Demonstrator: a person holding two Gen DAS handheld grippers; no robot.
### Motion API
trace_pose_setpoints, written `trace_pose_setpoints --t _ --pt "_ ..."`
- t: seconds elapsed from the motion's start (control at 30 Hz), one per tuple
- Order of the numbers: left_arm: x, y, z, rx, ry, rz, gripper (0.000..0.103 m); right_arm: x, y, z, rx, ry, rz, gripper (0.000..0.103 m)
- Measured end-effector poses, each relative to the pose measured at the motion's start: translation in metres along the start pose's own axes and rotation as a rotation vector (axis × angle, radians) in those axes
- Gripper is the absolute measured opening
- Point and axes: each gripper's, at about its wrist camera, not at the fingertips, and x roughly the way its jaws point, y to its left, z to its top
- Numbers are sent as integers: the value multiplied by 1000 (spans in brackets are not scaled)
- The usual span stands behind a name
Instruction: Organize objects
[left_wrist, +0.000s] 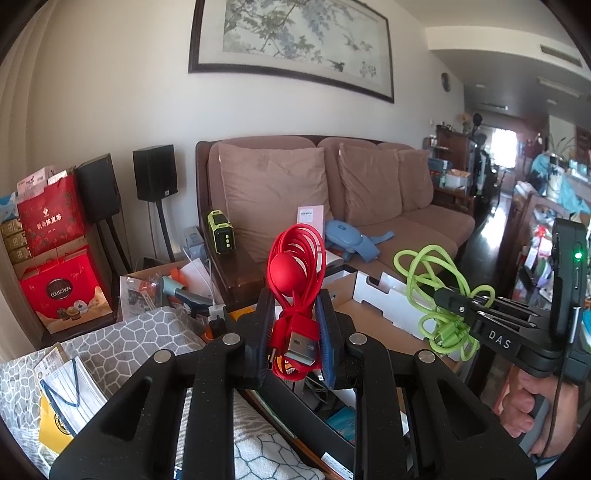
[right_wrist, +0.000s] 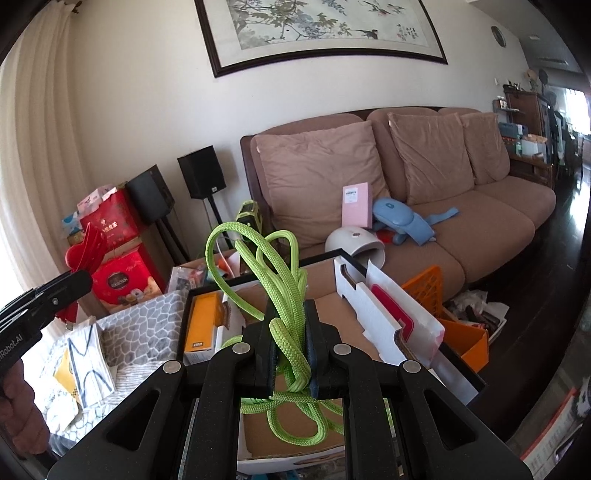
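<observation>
My left gripper (left_wrist: 294, 332) is shut on a coiled red USB cable (left_wrist: 295, 258), whose plug points back at the camera and whose loops stand up above the fingers. To its right, my right gripper (left_wrist: 448, 308) holds a bundled green braided cable (left_wrist: 432, 280). In the right wrist view my right gripper (right_wrist: 290, 354) is shut on that green cable (right_wrist: 280, 280), with loops rising above the pads and more hanging below. The left gripper (right_wrist: 70, 280) with the red cable (right_wrist: 86, 247) shows at the left edge. Both hang above an open cardboard box (right_wrist: 332, 306).
The box holds an orange package (right_wrist: 205, 321) and white cardboard inserts (right_wrist: 373, 306). A grey patterned cloth (left_wrist: 122, 343) with papers lies at the left. An orange crate (right_wrist: 458, 332) stands at the right. A brown sofa (right_wrist: 443, 206) with a blue device and pink booklet is behind.
</observation>
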Motion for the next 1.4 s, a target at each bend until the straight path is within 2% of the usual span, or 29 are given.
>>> trace_pose_setpoints --t 0.57,1.4 --pt "1 2 2 2 -4 -7 21 -6 -17 2 29 -5 -29 11" --pt "2 11 5 -28 -11 -5 21 -3 -23 3 16 8 -54 11"
